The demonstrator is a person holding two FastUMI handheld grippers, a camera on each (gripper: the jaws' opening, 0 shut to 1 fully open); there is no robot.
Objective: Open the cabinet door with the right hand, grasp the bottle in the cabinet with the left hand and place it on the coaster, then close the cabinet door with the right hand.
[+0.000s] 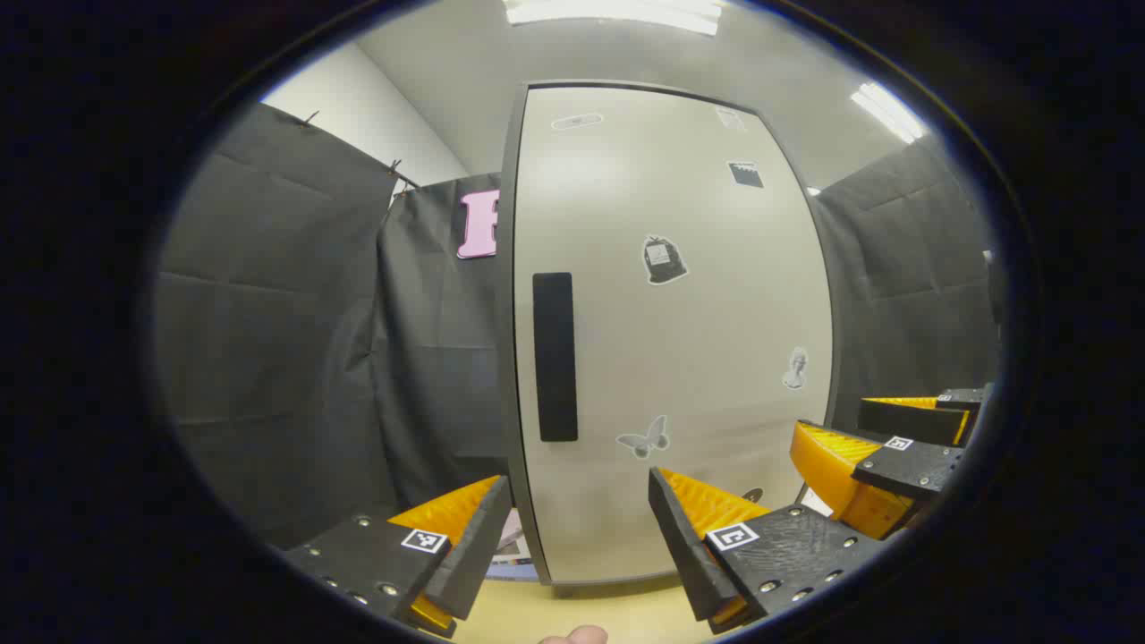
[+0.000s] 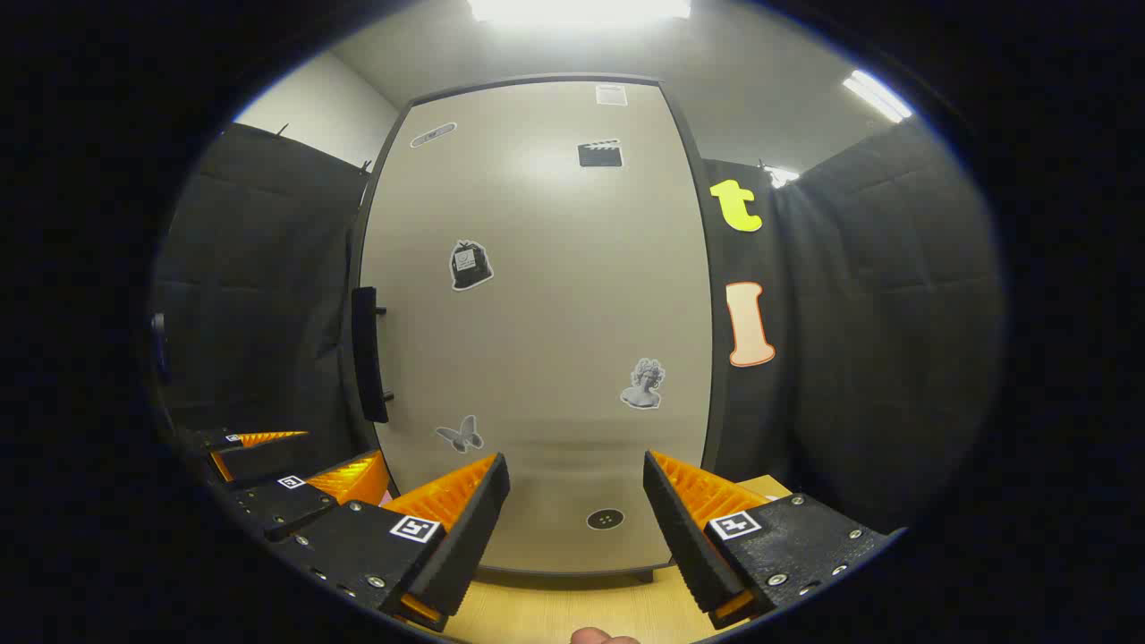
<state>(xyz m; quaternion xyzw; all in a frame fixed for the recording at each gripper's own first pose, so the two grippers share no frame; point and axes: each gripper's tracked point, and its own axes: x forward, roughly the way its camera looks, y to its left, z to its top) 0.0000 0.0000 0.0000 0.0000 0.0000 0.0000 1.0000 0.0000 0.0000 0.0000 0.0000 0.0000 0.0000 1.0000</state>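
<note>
The right tool (image 2: 572, 528) hangs with its jaws spread wide and nothing between them, low in the middle of the right gripper view, over a strip of the pale wooden bench (image 2: 555, 613). Straight ahead of it stands the cabinet door (image 2: 537, 313), shut, taking up the centre of the frame. The part the opening move turns on is the handle (image 2: 367, 353), a dark bar at the door's left edge, left of centre in this view and above the level of the fingertips. Its long axis runs up and down, and it stands off the door face on small posts, so there is a gap behind it. From here I judge the right tool must go left and up, and meet the bar across its width, one finger on each side.

The left tool (image 1: 577, 537) is likewise released and empty, at the bottom of the left gripper view. In that view the handle sits just left of centre, nearly in line with the left tool, so the left looks the nearer of the two, though the task gives the door to the right hand. The right tool shows there at the lower right edge.

The bottle must be behind the shut door. I cannot make out the coaster with any certainty.
</note>
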